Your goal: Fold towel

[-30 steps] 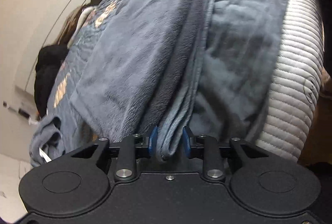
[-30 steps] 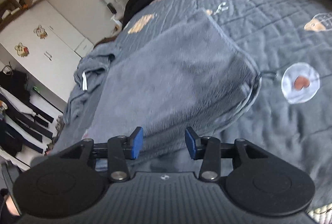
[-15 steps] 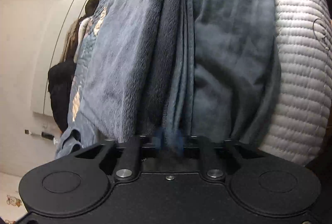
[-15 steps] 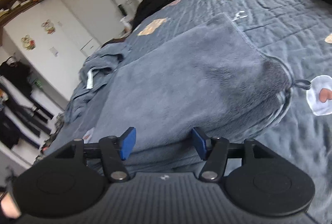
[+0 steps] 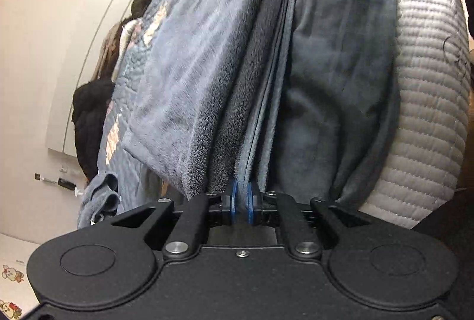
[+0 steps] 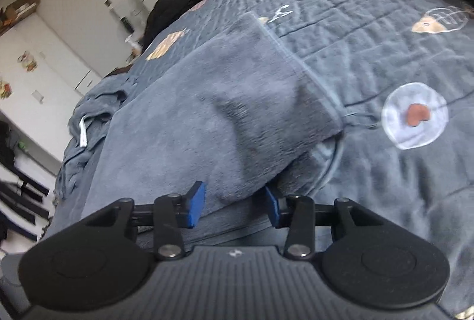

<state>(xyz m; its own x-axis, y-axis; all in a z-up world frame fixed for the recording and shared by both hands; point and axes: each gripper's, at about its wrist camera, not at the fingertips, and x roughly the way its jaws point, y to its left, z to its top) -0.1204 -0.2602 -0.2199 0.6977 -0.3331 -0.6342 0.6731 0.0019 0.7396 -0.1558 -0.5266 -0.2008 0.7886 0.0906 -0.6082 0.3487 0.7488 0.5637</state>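
Grey plush: the towel (image 5: pixel 207 59) lies on the bed, doubled over, its layered edges running along the bed's side nearest the person.
Left claw (image 5: pixel 242 203): clamped on the towel's stacked hems, blue pads almost meeting with cloth pinched between them. The grip takes all layers at 1 corner, likely so they travel together.
Mattress (image 5: pixel 429 112): pale quilted side showing at the right of the left view; the quilt's edge drapes over it.
Right claw (image 6: pixel 234 204): pads spread wide, straddling the towel's (image 6: pixel 213 118) near edge, cloth between them but not pinched. It looks placed to take the other corner of the same edge.
Quilt (image 6: pixel 370 33): blue-grey with fish prints, under the towel.
Stage, a judgement: 1 fold is in; with both corners held, the edge could be carried over for another.
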